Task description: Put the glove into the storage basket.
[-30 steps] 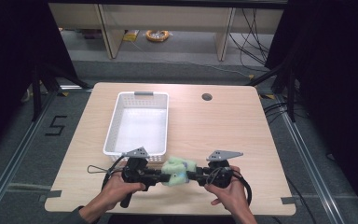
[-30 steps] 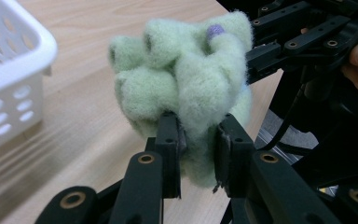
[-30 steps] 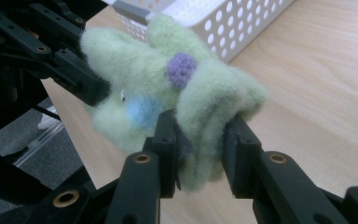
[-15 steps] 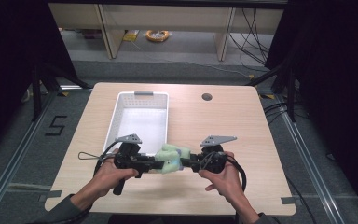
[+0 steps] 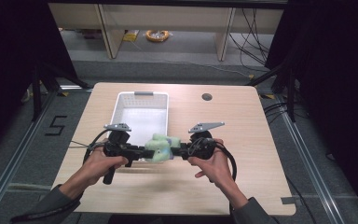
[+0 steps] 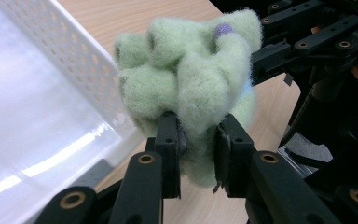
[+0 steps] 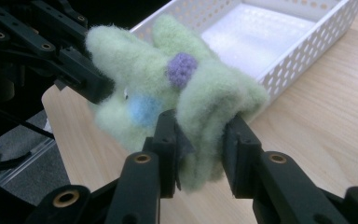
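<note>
I am pinching the fuzzy green toy point(image 5: 158, 148) with my left gripper point(image 6: 196, 148) and my right gripper point(image 7: 200, 140), one on each side. I am holding it up at the near end of the white basket point(image 5: 126, 103). I think I should keep both squeezes tight and move my hands together, so the toy is not slipping or stretching.

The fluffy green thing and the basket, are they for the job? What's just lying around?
In the job: fluffy green cloth, left gripper and right gripper both clamped on it, white basket beside it.
Lying about: yellow coil on the floor, cables.
</note>
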The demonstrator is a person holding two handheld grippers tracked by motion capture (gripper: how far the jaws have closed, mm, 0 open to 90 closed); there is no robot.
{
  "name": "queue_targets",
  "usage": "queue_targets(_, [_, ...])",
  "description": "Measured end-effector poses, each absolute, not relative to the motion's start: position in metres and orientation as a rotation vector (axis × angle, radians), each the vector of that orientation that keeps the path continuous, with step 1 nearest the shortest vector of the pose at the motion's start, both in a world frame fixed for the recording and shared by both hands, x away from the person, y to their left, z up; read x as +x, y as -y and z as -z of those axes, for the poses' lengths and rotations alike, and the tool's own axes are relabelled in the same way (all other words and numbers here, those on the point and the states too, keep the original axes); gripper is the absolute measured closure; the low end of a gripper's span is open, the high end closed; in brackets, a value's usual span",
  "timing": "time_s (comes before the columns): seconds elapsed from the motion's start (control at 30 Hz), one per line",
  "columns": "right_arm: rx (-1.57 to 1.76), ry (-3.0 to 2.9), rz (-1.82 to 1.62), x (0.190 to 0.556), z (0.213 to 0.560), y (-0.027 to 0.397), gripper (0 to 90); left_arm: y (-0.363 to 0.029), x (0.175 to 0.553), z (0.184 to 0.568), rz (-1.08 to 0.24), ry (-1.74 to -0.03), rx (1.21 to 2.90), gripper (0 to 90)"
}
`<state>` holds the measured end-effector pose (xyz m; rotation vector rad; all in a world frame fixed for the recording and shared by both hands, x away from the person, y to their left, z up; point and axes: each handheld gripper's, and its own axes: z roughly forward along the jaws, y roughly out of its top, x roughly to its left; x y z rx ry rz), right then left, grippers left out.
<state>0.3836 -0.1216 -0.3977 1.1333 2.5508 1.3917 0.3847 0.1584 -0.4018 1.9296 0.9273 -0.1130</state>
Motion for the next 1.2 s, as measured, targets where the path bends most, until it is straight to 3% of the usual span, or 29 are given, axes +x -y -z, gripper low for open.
queue_targets(1.2, [1.178, -2.626, -1.331, 0.45, 0.395, 0.06, 69.8, -0.209, 0.44, 0.401, 0.109, -1.081, 1.94, 73.0])
